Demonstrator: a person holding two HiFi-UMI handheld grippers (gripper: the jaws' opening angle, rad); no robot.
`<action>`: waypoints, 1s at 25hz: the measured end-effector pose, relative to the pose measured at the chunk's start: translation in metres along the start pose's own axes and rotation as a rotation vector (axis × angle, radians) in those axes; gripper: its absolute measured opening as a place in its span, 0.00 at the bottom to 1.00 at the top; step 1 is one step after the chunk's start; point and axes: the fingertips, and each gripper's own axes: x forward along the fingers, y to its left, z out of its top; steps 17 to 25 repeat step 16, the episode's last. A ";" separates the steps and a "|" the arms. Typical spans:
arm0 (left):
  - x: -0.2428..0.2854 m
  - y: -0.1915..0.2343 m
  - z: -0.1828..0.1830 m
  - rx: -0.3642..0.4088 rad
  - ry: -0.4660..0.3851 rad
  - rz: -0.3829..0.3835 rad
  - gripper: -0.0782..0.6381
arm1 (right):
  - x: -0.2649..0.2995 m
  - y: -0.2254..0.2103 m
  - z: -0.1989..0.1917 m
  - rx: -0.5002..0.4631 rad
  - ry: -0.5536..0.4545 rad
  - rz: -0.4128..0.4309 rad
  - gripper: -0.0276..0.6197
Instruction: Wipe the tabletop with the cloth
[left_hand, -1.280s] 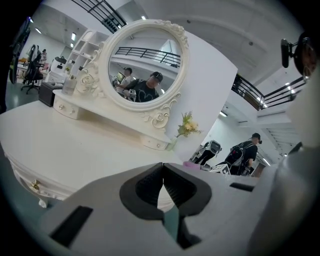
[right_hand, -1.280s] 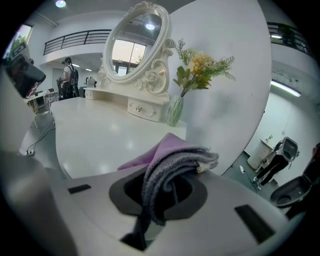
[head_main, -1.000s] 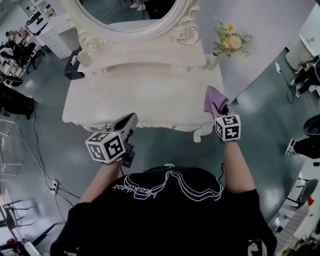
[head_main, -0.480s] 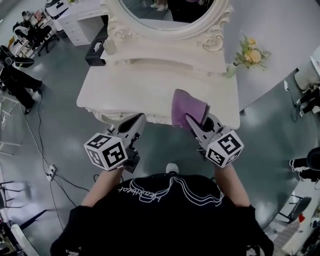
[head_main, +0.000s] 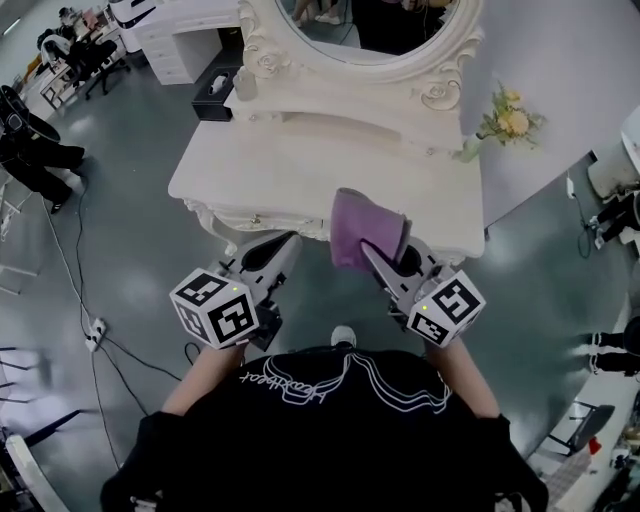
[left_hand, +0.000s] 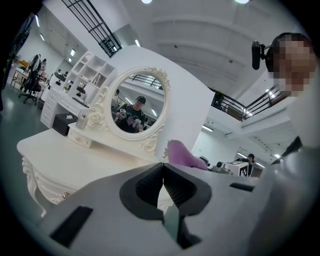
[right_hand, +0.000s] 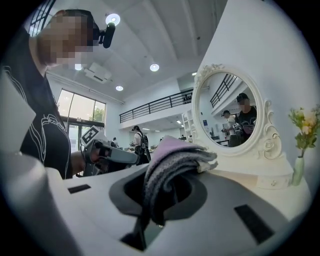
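One table (head_main: 290, 170) fills the middle of the head view: white, with carved edges and one oval mirror (head_main: 380, 20) at its far side. Two grippers are in front of its near edge.

The right gripper (head_main: 392, 255) has its jaws clamped on the one cloth (head_main: 365, 228), a folded purple one. In the right gripper view the cloth (right_hand: 175, 160) bunches up between the jaws and spills over their tips. From above it lies over the near edge of the table, a little right of centre. Whether it touches the tabletop cannot be told.

The left gripper (head_main: 275, 248) is just left of the cloth, its tips at the table's near edge. In the left gripper view its jaws (left_hand: 163, 172) are pressed together with nothing between them. The cloth (left_hand: 182, 155) shows just beyond them.

Three small things stand on the table, all along the far side. At the far right is one slim vase (head_main: 470, 150) holding a bunch of yellow flowers (head_main: 505, 120). At the far left is one black box (head_main: 212, 100) with a bit of white showing at its top. Just right of it is one small pale bottle (head_main: 243, 85), close to the mirror's frame. The rest of the tabletop is bare white.
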 end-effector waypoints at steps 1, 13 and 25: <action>-0.003 0.000 -0.002 0.001 0.001 0.001 0.12 | 0.000 0.003 -0.001 0.004 0.001 0.000 0.12; -0.025 -0.003 -0.019 -0.011 0.021 -0.016 0.12 | -0.006 0.025 -0.007 0.020 0.003 -0.028 0.12; -0.032 0.000 -0.021 -0.013 0.025 -0.016 0.12 | -0.003 0.030 -0.009 0.028 0.002 -0.031 0.12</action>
